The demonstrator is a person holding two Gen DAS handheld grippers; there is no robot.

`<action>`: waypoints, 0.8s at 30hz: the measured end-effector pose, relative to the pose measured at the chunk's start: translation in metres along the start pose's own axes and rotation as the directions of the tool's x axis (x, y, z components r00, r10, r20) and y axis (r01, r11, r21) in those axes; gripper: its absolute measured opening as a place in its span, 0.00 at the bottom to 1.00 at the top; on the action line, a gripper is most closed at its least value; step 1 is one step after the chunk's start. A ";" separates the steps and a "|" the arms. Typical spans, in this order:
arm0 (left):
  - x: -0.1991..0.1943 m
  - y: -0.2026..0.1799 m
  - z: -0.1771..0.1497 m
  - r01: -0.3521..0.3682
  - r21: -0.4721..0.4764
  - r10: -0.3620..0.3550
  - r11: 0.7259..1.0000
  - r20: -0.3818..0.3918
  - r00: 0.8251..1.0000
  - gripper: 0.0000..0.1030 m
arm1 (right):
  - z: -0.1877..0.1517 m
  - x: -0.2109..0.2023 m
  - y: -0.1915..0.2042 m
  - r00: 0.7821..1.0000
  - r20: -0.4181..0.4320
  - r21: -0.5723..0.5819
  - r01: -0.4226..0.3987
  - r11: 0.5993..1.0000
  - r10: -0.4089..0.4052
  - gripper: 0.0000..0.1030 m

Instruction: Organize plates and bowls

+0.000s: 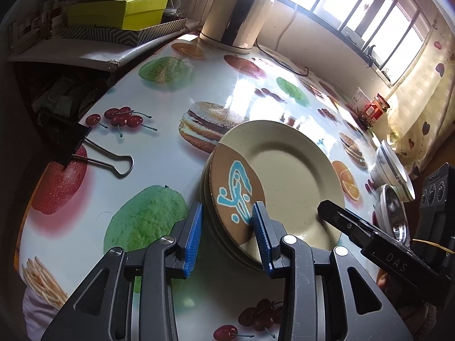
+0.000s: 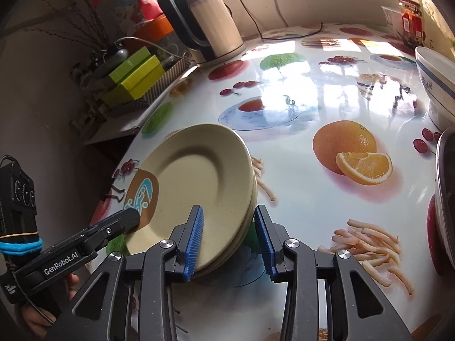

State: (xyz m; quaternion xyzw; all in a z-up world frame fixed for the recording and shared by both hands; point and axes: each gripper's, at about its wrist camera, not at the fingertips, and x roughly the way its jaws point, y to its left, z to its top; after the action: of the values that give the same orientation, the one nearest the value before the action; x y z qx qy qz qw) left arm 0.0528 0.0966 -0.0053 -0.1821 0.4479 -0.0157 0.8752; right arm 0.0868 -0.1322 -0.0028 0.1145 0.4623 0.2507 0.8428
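A stack of beige plates (image 1: 284,176) (image 2: 199,170), the top one with a brown patch and a blue logo, lies on the fruit-print table. My left gripper (image 1: 228,207) straddles the stack's near-left rim, one pad over the logo and the other just outside the rims. It is open. My right gripper (image 2: 229,211) holds the opposite rim, one pad on the top plate's face and the other against the stacked edges. Each view shows a finger of the other gripper (image 1: 335,216) (image 2: 119,223) lying on the top plate. A white bowl with blue bands (image 1: 394,170) (image 2: 435,85) and a metal bowl (image 1: 391,213) (image 2: 445,199) stand to the right.
A cream and black kettle (image 1: 236,8) (image 2: 210,25) stands at the table's far edge, its cable trailing behind. A large binder clip (image 1: 74,145) lies left of the plates. Green boxes (image 1: 119,11) sit on a side shelf. A red-labelled jar (image 1: 375,108) stands by the window curtain.
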 end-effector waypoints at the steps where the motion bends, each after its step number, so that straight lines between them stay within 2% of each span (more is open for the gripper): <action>1: 0.000 -0.001 0.001 -0.006 0.002 0.006 1.000 0.001 1.000 0.36 | 0.001 0.001 0.000 1.000 0.000 0.003 -0.001 1.000 0.001 0.34; 24: 0.036 -0.026 0.043 -0.017 0.077 0.018 0.997 -0.019 1.000 0.37 | 0.038 0.014 -0.018 0.996 0.034 0.013 0.077 0.997 -0.077 0.33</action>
State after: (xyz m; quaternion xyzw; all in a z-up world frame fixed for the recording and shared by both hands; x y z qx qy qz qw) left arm 0.1122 0.0784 -0.0018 -0.1444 0.4574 -0.0271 0.8771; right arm 0.1307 -0.1382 0.0002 0.1060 0.4531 0.2133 0.8591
